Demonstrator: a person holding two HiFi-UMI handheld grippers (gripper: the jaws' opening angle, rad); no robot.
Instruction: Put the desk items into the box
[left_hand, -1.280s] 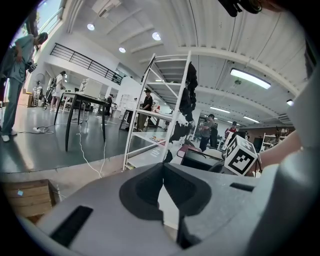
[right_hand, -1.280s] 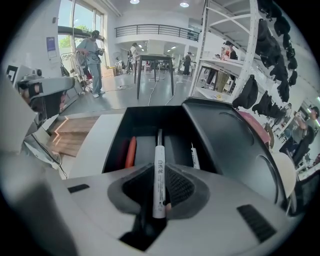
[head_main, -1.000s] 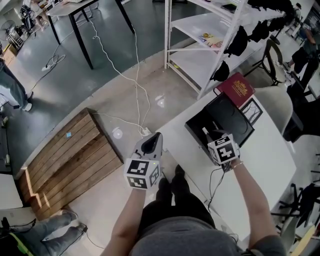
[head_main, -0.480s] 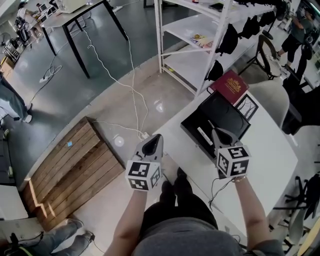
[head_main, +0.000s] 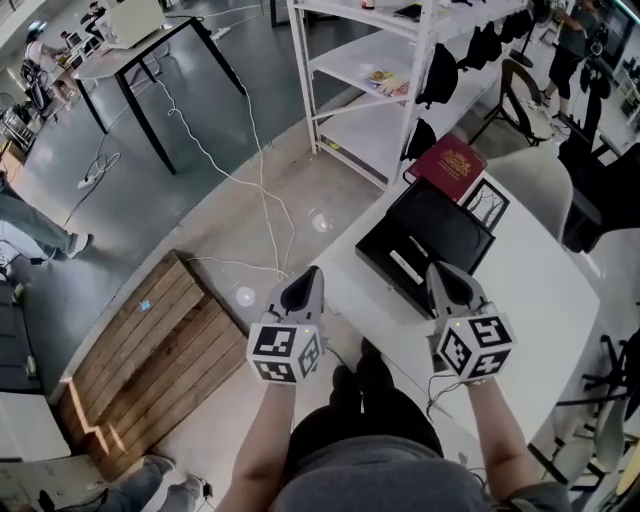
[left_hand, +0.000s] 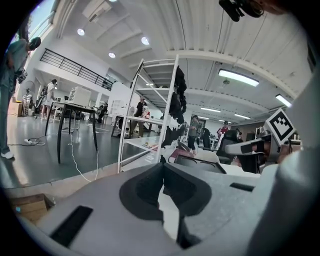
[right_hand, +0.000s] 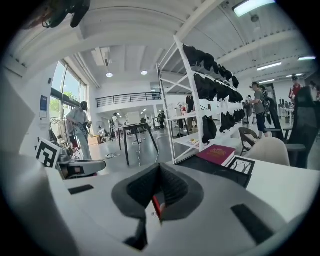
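I have the open black rectangular box (head_main: 452, 228) on the white table (head_main: 545, 300) as my reference for everything else; inside it, toward its near-left wall, lies a slim white stick-shaped item (head_main: 405, 266); a maroon hardcover book (head_main: 447, 166) with a gold emblem on its cover sits at the box's far edge, and that gold print is too small for me to read; a small black-framed picture (head_main: 487, 201) with a line drawing lies just beside the box's far-right corner, next to the book; the right gripper (head_main: 445, 282) is raised at the box's near side with its jaws clenched together, and its own view shows a thin red sliver in the gap behind the closed tips that I cannot identify; the left gripper (head_main: 308, 285) is off to the box's near-left, by the table's edge, its jaws likewise pressed together with nothing between them; each gripper's cube carries black-and-white square markers, no lettering; beyond the box stands a white metal shelving rack (head_main: 372, 80) hung with black bags; on the floor to the box's left lie a wooden slatted pallet (head_main: 150, 350) and a looping white cable (head_main: 262, 185).
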